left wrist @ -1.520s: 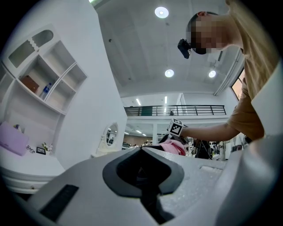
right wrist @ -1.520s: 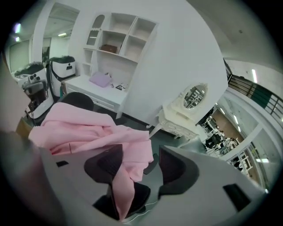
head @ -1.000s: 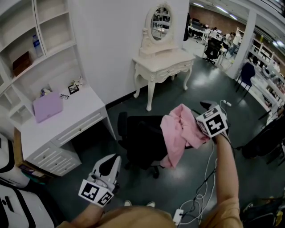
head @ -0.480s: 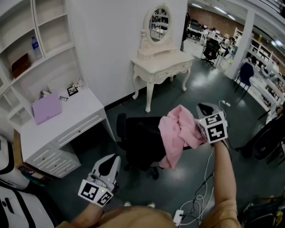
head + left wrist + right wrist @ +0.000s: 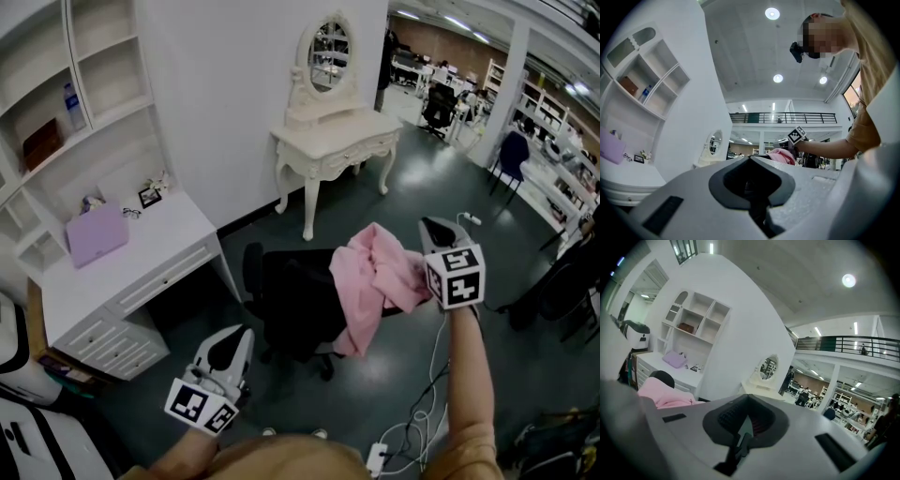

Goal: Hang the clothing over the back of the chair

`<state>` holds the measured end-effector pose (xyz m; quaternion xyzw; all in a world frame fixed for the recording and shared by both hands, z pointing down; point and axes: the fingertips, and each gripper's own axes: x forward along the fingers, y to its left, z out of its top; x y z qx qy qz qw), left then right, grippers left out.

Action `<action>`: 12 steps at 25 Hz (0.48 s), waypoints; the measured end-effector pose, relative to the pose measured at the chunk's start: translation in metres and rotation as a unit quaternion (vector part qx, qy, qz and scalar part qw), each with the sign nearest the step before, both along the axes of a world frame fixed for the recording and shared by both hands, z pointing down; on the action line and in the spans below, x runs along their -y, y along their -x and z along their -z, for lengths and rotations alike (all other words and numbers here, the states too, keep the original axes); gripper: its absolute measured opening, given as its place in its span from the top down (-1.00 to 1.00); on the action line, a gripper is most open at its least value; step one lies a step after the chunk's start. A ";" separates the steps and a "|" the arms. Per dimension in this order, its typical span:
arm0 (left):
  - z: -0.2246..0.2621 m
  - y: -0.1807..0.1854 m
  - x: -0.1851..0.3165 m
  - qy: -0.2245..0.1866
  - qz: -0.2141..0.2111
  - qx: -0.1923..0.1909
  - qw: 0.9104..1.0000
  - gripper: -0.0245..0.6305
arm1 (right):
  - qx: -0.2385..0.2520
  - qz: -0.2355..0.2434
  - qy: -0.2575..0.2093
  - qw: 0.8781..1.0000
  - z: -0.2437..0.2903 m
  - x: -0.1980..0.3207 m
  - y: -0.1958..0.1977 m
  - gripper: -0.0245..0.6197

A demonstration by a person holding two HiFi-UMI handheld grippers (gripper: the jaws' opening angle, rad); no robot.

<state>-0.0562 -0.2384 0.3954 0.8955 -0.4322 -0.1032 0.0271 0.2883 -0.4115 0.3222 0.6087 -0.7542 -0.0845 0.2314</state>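
Down at seven o'clock in the head view sits the left gripper (image 5: 234, 342): a white moulded plastic shell with a black hollow at its centre. At its rear there's a white cube printed with black square markers (image 5: 201, 405). Over at three o'clock, the right gripper (image 5: 436, 230) has the same white shell and its own black-and-white marker cube (image 5: 456, 276). Along six o'clock runs a mustard-tan short-sleeved shirt (image 5: 281, 457), and its right sleeve (image 5: 473, 442) ends above the elbow. In the left gripper view, at one o'clock, a small black camera (image 5: 797, 50) is worn on the head.
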 end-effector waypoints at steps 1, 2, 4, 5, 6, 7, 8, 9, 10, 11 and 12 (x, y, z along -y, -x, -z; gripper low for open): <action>0.000 0.000 -0.001 0.000 -0.001 0.000 1.000 0.92 | 0.005 -0.001 -0.004 1.000 0.003 -0.002 -0.001 0.91; 0.000 0.000 -0.001 0.000 -0.002 -0.001 1.000 0.92 | 0.008 -0.003 -0.008 1.000 0.006 -0.005 -0.002 0.91; 0.000 0.000 -0.002 0.000 -0.004 -0.002 1.000 0.92 | 0.012 -0.007 -0.014 1.000 0.010 -0.008 -0.003 0.91; 0.001 0.000 -0.003 -0.001 -0.005 -0.002 1.000 0.92 | 0.014 -0.009 -0.017 1.000 0.012 -0.010 -0.004 0.91; 0.001 0.000 -0.003 -0.001 -0.007 -0.003 1.000 0.92 | 0.018 -0.012 -0.019 1.000 0.013 -0.011 -0.005 0.91; 0.002 -0.001 -0.004 -0.002 -0.008 -0.003 1.000 0.92 | 0.024 -0.014 -0.022 0.999 0.015 -0.013 -0.006 0.91; 0.003 -0.001 -0.005 -0.003 -0.009 -0.004 1.000 0.92 | 0.033 -0.015 -0.025 0.999 0.017 -0.016 -0.007 0.91; 0.004 -0.001 -0.005 -0.003 -0.009 -0.004 1.000 0.92 | 0.042 -0.017 -0.030 0.999 0.020 -0.019 -0.008 0.91; 0.005 0.000 -0.006 -0.004 -0.010 -0.004 1.000 0.92 | 0.051 -0.018 -0.034 0.998 0.023 -0.022 -0.009 0.91; 0.005 0.000 -0.006 -0.005 -0.010 -0.004 1.000 0.92 | 0.059 -0.019 -0.040 0.997 0.026 -0.026 -0.009 0.91; 0.006 0.001 -0.006 -0.006 -0.010 -0.005 1.000 0.92 | 0.067 -0.019 -0.045 0.997 0.028 -0.029 -0.009 0.91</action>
